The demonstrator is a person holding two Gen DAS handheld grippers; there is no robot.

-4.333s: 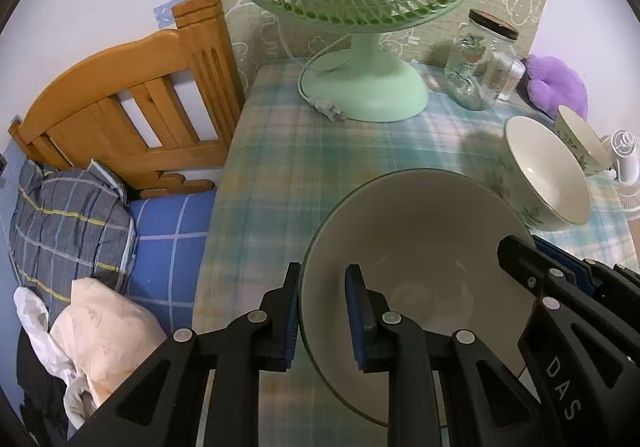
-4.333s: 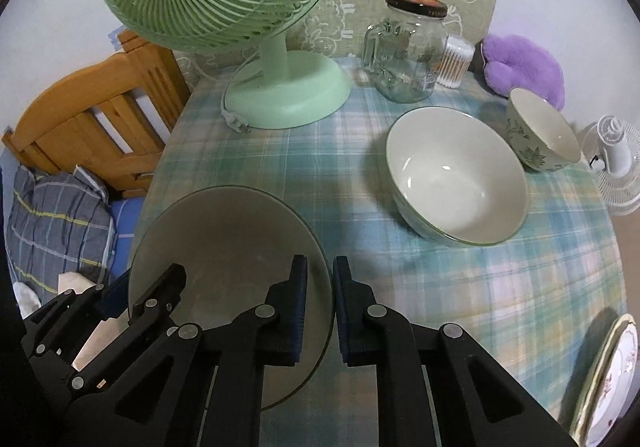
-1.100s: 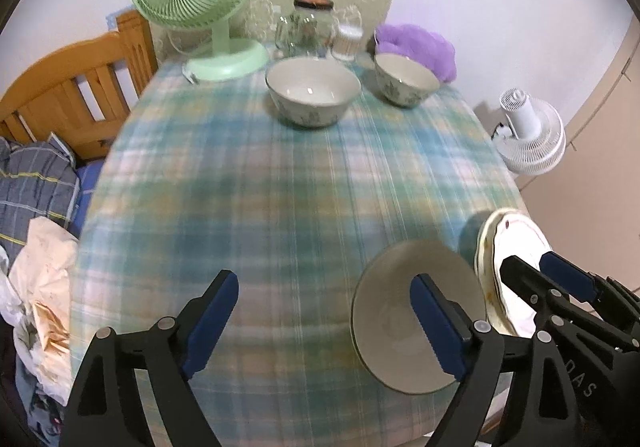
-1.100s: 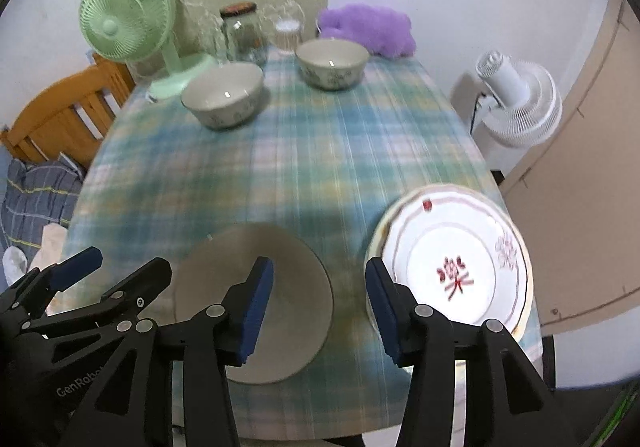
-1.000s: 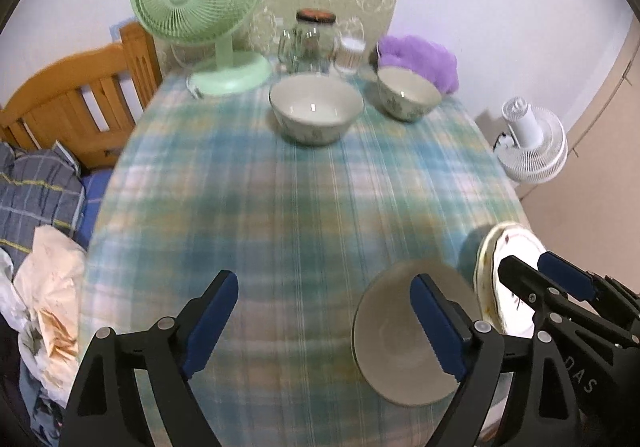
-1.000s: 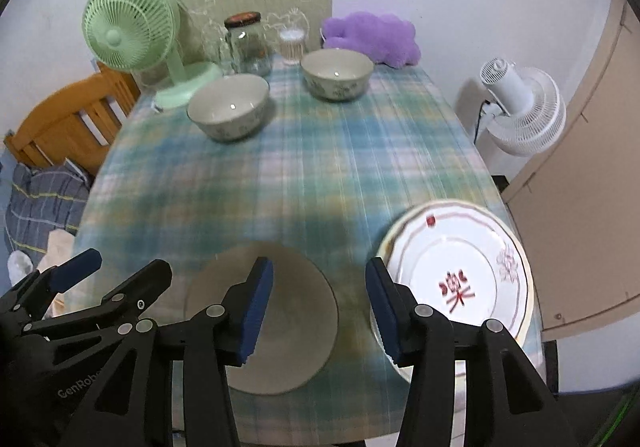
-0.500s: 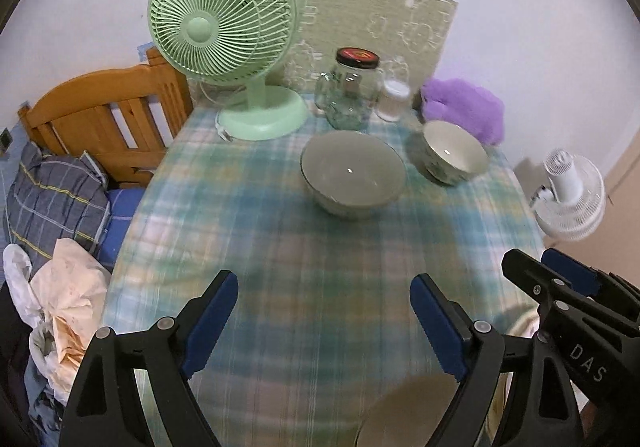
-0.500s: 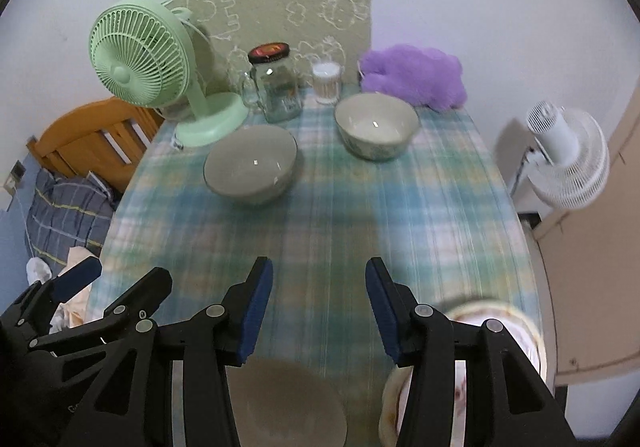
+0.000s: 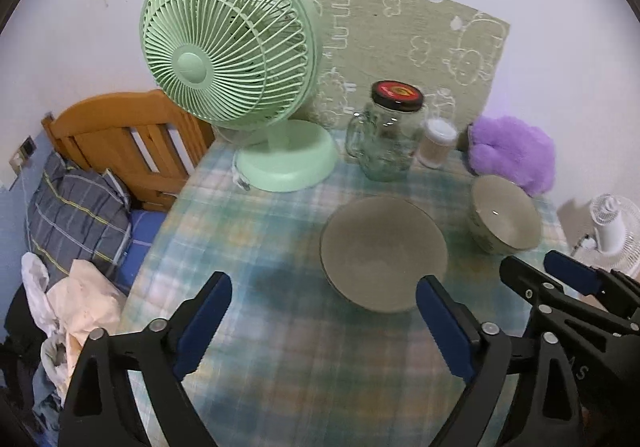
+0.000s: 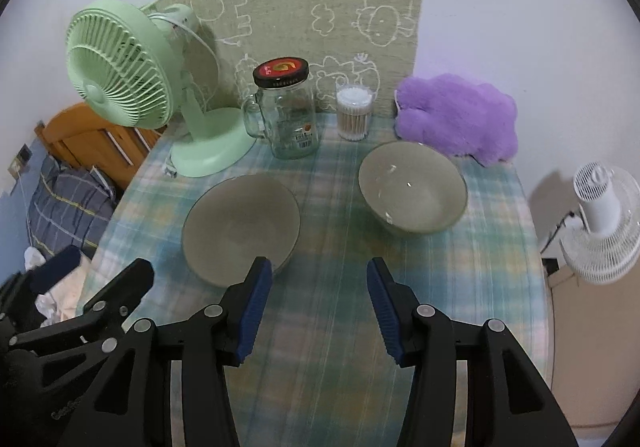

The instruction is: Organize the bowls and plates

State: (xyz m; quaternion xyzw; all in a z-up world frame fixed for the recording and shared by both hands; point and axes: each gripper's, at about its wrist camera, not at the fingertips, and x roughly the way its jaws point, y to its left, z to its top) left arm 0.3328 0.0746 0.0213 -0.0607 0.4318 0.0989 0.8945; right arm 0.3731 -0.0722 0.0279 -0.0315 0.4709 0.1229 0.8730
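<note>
Blue pads on both claws, nearest the cameras. Left claw (image 9: 320,323) spread wide and opening, nothing between the jaws, only plaid cloth below. Right claw (image 10: 316,303) part open, also opening, nothing between the jaws. Each claw shows at the edge of the other's view.

Worktop (image 10: 332,327) is round-edged, covered in green-blue plaid. Frames slightly blurred.

Bowls: two, both upright, both empty as far as I can tell.
- Big bowl (image 9: 383,253) (image 10: 241,228) sits mid-worktop, just beyond the claws; in the left view it is close to the right finger, not touching. In the right view it is just past the left finger.
- Small bowl (image 9: 505,218) (image 10: 413,187) sits further back to the right, apart from the big one, patterned outside.

Plates: none in either current view.

Back row against the wall, one of each:
- green fan (image 9: 230,47) (image 10: 132,75) on its round base, back left
- glass jar (image 9: 386,135) (image 10: 286,113) with handle and dark lid, beside the fan base
- swab tub (image 9: 436,143) (image 10: 353,111), just right of the jar
- purple plush (image 9: 514,153) (image 10: 456,119), far right, just behind the small bowl

Off the worktop: white fan (image 10: 602,219) on the floor at right; wooden bed frame (image 9: 124,135) and bedding at left.
</note>
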